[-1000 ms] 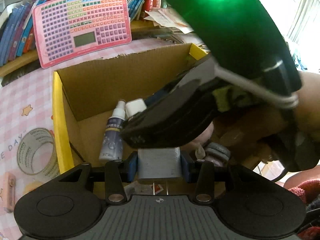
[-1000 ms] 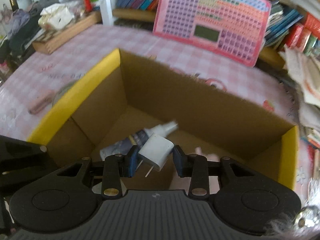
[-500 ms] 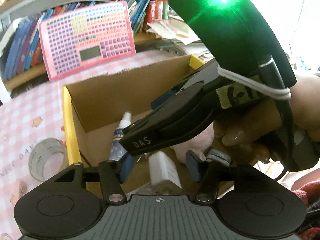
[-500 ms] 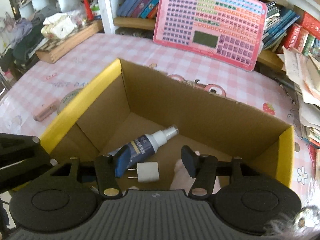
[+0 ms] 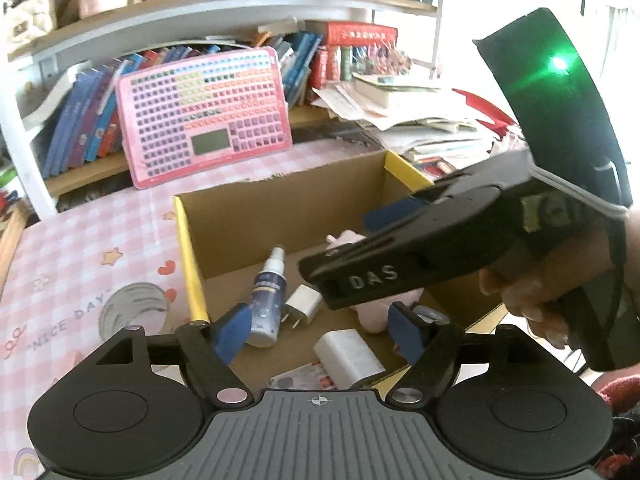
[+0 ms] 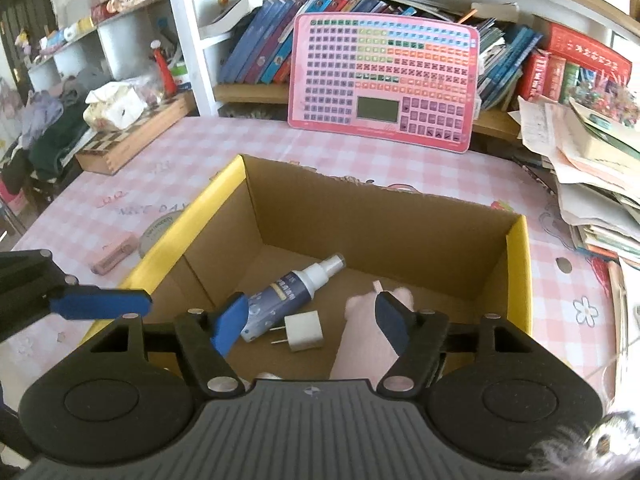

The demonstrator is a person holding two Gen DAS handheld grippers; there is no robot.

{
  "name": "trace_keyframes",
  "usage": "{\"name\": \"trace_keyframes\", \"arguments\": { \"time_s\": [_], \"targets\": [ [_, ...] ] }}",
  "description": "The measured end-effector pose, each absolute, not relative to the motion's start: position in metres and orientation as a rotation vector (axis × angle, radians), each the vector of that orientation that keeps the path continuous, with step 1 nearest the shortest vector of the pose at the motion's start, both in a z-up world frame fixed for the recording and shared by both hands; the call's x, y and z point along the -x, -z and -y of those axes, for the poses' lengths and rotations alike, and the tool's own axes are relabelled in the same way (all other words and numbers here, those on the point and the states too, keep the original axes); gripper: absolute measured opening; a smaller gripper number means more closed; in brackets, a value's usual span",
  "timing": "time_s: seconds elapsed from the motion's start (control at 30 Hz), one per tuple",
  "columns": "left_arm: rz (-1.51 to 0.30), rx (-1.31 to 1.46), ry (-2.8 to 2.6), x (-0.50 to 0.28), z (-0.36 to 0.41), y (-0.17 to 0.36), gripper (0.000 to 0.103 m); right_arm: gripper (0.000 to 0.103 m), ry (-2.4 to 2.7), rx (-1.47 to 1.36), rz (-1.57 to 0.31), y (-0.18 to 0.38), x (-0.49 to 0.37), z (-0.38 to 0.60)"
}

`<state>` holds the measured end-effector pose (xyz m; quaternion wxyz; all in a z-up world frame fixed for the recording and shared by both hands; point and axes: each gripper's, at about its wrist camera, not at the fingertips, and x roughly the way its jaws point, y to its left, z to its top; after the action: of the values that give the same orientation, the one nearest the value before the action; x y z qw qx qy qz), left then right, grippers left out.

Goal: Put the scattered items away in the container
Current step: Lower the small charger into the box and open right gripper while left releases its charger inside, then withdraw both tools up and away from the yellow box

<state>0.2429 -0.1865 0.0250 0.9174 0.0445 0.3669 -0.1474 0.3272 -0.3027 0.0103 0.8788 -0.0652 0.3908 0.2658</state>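
Note:
A cardboard box with yellow flaps (image 6: 372,216) (image 5: 280,204) stands on the pink checked table. Inside lie a blue spray bottle (image 6: 292,290) (image 5: 267,296), a small white plug adapter (image 6: 304,332) (image 5: 303,305), a larger white charger block (image 5: 349,354) and a pink soft toy (image 6: 360,340) (image 5: 374,316). My left gripper (image 5: 320,330) is open and empty above the box's near edge. My right gripper (image 6: 310,320) is open and empty above the box; its body also shows in the left wrist view (image 5: 420,248).
A tape roll (image 5: 132,306) (image 6: 154,228) and a pink eraser (image 6: 114,254) lie on the table left of the box. A pink keyboard toy (image 6: 386,80) leans on the bookshelf behind. A paper stack (image 6: 592,176) sits at right, a wooden box (image 6: 132,134) at left.
Both grippers opened and let go: the small white adapter dropped from the right gripper and the larger charger block from the left into the box. Both grippers rose and drew back.

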Motion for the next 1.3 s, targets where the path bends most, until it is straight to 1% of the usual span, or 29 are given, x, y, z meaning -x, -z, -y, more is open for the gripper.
{"name": "trace_keyframes", "arguments": {
  "time_s": [0.4, 0.67, 1.07, 1.13, 1.17, 1.2, 1.3],
  "targets": [
    [-0.679, -0.083, 0.300, -0.213, 0.167, -0.038, 0.082, 0.069, -0.451, 0.088, -0.700, -0.034, -0.286, 0.317],
    [-0.642, -0.079, 0.331, -0.196, 0.157, -0.042, 0.082, 0.069, -0.359, 0.061, -0.687, -0.039, -0.261, 0.326],
    [-0.607, -0.058, 0.396, -0.163, 0.135, -0.040, 0.082, 0.070, -0.201, 0.026, -0.643, -0.042, -0.200, 0.329],
    [-0.609, -0.056, 0.406, -0.157, 0.130, -0.039, 0.082, 0.072, -0.154, 0.019, -0.635, -0.040, -0.188, 0.328],
    [-0.612, -0.053, 0.408, -0.153, 0.127, -0.039, 0.083, 0.076, -0.132, 0.018, -0.631, -0.040, -0.182, 0.326],
    [-0.612, -0.050, 0.409, -0.149, 0.124, -0.039, 0.083, 0.077, -0.114, 0.016, -0.628, -0.039, -0.177, 0.325],
    [-0.615, -0.038, 0.412, -0.138, 0.113, -0.039, 0.083, 0.077, -0.085, 0.016, -0.634, -0.036, -0.160, 0.320]
  ]
}}
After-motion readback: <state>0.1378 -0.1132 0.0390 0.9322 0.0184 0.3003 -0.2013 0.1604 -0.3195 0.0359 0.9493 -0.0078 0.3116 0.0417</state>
